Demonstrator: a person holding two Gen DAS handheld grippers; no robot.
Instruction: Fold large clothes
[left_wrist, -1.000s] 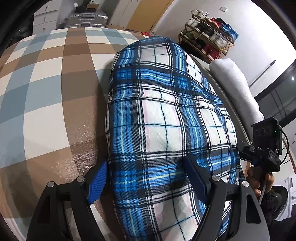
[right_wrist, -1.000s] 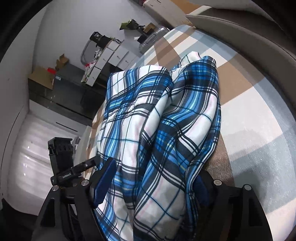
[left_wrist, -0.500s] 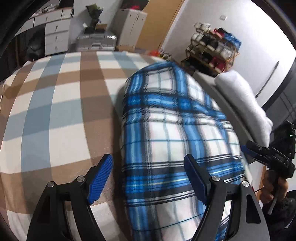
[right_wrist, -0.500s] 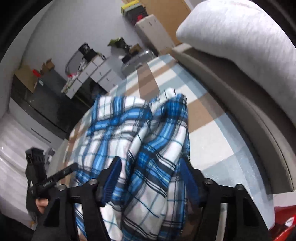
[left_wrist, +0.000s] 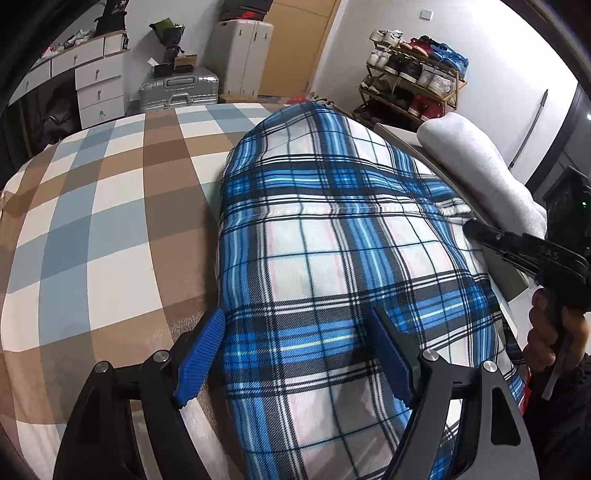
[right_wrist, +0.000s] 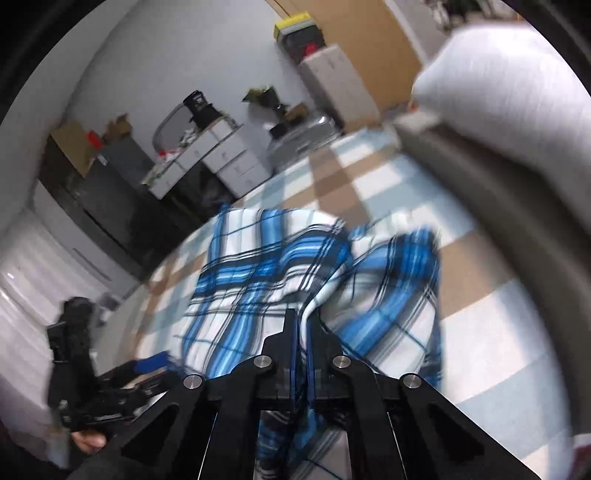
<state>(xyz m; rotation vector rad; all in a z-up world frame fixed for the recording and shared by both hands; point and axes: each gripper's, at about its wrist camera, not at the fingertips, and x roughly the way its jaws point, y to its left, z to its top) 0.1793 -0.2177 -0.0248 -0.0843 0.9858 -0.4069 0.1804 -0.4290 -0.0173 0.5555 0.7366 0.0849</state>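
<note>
Even indoor light; left view sharp, right view motion-blurred; fisheye bending, dark corners.

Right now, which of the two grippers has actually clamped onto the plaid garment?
The right gripper: its jaws have just been closing and now pinch a fold of the blue plaid garment. The left gripper straddles the cloth with jaws wide apart, pads not pressing.

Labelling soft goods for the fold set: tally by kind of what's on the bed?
Blue-and-white plaid fleece garment: 1
Brown, blue and white checked bedspread: 1
Light grey fuzzy pillow, at the bed's edge: 1
Total: 3
</note>
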